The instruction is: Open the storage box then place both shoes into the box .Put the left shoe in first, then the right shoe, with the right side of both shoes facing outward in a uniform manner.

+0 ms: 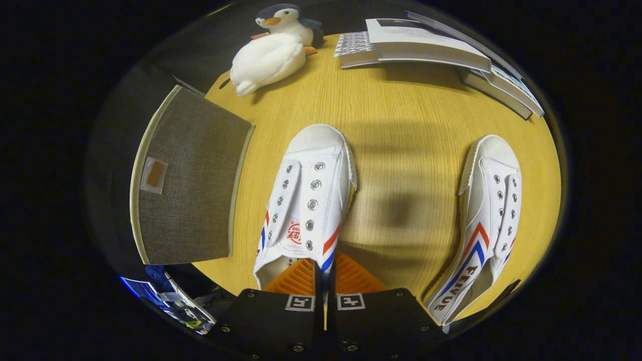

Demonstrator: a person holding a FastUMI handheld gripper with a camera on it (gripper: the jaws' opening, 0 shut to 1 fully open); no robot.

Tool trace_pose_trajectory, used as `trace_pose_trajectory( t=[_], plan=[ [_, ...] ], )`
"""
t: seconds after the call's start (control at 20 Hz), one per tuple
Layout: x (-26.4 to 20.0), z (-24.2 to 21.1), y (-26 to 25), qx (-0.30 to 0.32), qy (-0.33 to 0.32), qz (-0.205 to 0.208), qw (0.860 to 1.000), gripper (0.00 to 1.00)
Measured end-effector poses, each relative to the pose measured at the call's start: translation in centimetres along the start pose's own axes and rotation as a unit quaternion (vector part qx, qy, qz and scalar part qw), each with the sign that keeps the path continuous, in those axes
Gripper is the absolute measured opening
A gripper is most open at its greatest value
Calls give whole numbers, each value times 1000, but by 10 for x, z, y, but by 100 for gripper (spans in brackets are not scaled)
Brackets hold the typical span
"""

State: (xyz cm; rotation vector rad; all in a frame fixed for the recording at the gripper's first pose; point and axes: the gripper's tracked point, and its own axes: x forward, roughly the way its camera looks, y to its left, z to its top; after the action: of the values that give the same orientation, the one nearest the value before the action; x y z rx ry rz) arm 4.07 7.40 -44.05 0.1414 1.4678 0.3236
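While pinched by its side wall at the collar, left shoe [306,200] points toe-first away along the worktop [401,125], near its front edge. Gripper [325,281] clamped on that wall, one finger inside the opening, one outside. Right shoe [484,215] well apart beside it, toward the right edge. Storage box [190,185] at the left edge, lid closed. Beyond, plush penguin [276,47] at the far left corner, books [431,50] stacked along the far edge.
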Motion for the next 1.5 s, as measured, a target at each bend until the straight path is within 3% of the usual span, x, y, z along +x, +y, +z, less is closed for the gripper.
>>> trace_pose_trajectory(
  t=[0.4,0.9,1.1,1.5],
  plan=[
    [-77,30,39,12,-43,48,998,2],
    [-146,75,152,-90,-77,111,987,2],
    [-129,92,213,-136,-69,133,979,2],
    [-51,82,262,-195,-8,98,976,2]
  ],
)
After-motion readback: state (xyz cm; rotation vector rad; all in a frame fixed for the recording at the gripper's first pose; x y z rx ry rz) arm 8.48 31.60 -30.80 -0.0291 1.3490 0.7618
